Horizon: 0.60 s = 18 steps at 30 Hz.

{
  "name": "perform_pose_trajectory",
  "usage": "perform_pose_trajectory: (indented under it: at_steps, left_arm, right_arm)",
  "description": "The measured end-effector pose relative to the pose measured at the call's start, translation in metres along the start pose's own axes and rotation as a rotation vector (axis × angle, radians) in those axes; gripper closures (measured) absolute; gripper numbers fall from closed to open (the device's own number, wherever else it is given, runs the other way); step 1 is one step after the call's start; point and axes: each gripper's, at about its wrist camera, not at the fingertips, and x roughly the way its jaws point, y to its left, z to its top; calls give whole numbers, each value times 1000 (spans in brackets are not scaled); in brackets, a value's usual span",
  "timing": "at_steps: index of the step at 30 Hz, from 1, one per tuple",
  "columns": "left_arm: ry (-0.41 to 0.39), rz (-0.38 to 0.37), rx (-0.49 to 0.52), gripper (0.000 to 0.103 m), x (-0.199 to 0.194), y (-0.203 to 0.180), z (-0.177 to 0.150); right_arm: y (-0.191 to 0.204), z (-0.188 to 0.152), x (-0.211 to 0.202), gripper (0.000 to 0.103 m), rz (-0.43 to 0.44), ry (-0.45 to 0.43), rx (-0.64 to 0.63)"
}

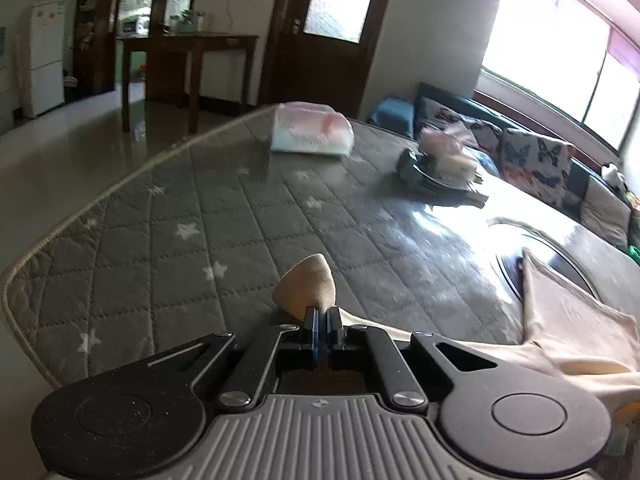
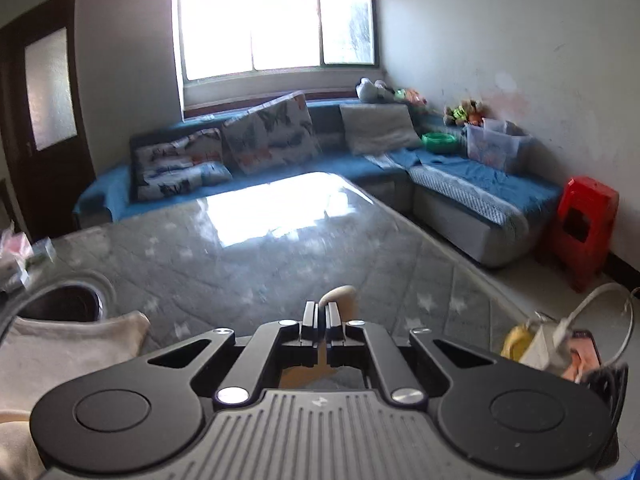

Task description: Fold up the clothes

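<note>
A beige garment hangs above the grey star-quilted table. My left gripper is shut on a corner of it, and a beige fold pokes out past the fingertips. The rest of the cloth trails off to the right in the left wrist view. My right gripper is shut on another part of the same beige garment; a small beige tip sticks out past its fingers, and more cloth drapes at the lower left of that view.
A plastic bag of folded items and a dark pile of clothes lie on the table's far side. A round dark opening sits in the tabletop. A blue sofa, red stool and cables with a phone lie beyond.
</note>
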Motion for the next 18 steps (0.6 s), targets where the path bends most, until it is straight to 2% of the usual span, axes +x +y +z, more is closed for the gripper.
perform_pose_trajectory:
  at_steps: [6,7,9,13,17,18]
  left_arm:
    - [-21,9,88,94,-17,-1,0]
    - [-24,-5,99,93,-21,-2,0]
    - [-30,-39,137,93,-28,-10,-3]
    - [-35,-152,242,93,-42,-42,-14]
    - [-13,-301,341,93,-53,-82,-26]
    - [-5,-337,363,90,-55,-93,-30]
  right_arm:
    - [14,-10,-2,94,2,23,-82]
    - [21,-12,-5,91,33,26,-109]
    - [36,-16,-11,78,100,33,-159]
    - [68,-22,-25,77,245,49,-255]
    - [101,-28,-45,77,390,55,-342]
    - [109,-30,-50,77,427,56,-364]
